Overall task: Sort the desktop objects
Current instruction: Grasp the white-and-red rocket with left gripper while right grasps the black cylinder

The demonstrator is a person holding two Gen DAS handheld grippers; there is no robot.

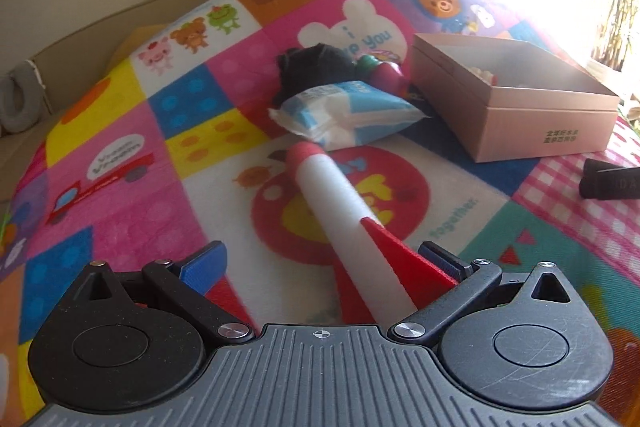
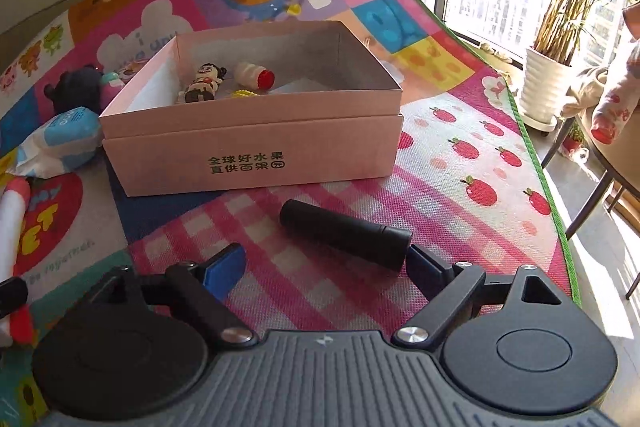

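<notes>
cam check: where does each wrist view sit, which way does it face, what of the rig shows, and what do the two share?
Left wrist: on the left gripper, angled down across the play mat; foam rocket between its open jaws, tissue pack and pink box beyond. Only the gripper's own fingers and body show.
Right wrist: on the right gripper, angled down toward the pink box and window; black cylinder lies just ahead of the open jaws. Own gripper shows.
Shared: box, rocket, tissue pack, cylinder, mat.
</notes>
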